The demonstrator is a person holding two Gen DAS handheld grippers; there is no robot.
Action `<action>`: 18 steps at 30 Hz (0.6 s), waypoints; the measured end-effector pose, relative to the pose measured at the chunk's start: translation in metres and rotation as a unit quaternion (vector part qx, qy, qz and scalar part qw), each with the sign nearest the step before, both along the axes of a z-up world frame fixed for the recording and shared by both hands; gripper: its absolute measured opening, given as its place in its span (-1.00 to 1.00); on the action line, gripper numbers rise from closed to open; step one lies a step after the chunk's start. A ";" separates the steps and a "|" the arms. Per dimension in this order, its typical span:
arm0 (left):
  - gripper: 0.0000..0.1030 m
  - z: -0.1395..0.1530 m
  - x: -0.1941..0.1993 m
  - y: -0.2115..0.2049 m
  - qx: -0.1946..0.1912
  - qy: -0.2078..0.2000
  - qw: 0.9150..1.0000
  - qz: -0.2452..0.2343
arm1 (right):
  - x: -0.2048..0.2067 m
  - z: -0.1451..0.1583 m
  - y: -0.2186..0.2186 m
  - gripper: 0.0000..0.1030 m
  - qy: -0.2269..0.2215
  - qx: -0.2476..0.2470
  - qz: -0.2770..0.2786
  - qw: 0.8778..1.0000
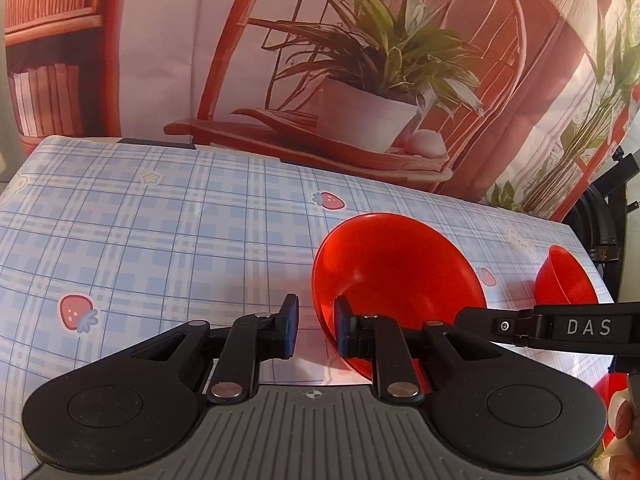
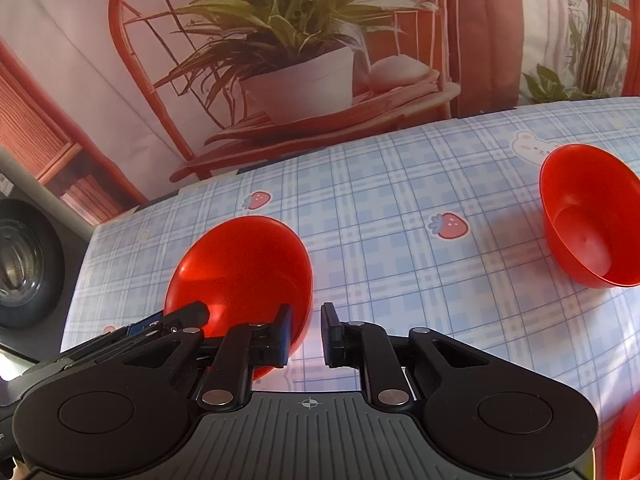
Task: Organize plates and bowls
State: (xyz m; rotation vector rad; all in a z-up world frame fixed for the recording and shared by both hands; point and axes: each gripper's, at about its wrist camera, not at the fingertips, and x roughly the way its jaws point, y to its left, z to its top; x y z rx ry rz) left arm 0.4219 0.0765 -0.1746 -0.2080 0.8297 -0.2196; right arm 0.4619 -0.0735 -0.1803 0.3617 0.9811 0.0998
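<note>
A red bowl (image 1: 394,270) sits on the blue checked tablecloth (image 1: 160,220) between both grippers; it also shows in the right wrist view (image 2: 244,268). My left gripper (image 1: 316,330) is open, its right finger over the bowl's near rim, nothing held. My right gripper (image 2: 306,338) is open, its left finger over the same bowl's right rim, nothing held. A second red bowl (image 2: 588,216) stands upright at the right of the table; it also shows in the left wrist view (image 1: 564,280). The right gripper's fingers (image 1: 480,316) reach in from the right in the left wrist view.
Another red dish edge (image 2: 628,444) shows at the lower right corner. A printed backdrop of a chair and potted plant (image 1: 360,80) hangs behind the table. A black tyre-like object (image 2: 20,264) sits off the table's left end.
</note>
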 end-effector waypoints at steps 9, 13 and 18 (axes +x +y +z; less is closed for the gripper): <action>-0.79 0.016 -0.017 -0.002 0.028 -0.004 1.000 0.001 | -0.021 0.014 0.006 -0.86 -0.026 0.002 0.033 0.999; -0.79 0.033 -0.030 -0.006 0.048 -0.018 0.999 -0.005 | -0.034 0.023 -0.002 -0.86 -0.037 0.025 0.030 0.999; -0.78 0.054 -0.045 -0.020 0.061 -0.027 0.998 -0.010 | -0.054 0.037 -0.017 -0.86 -0.062 0.039 0.024 0.997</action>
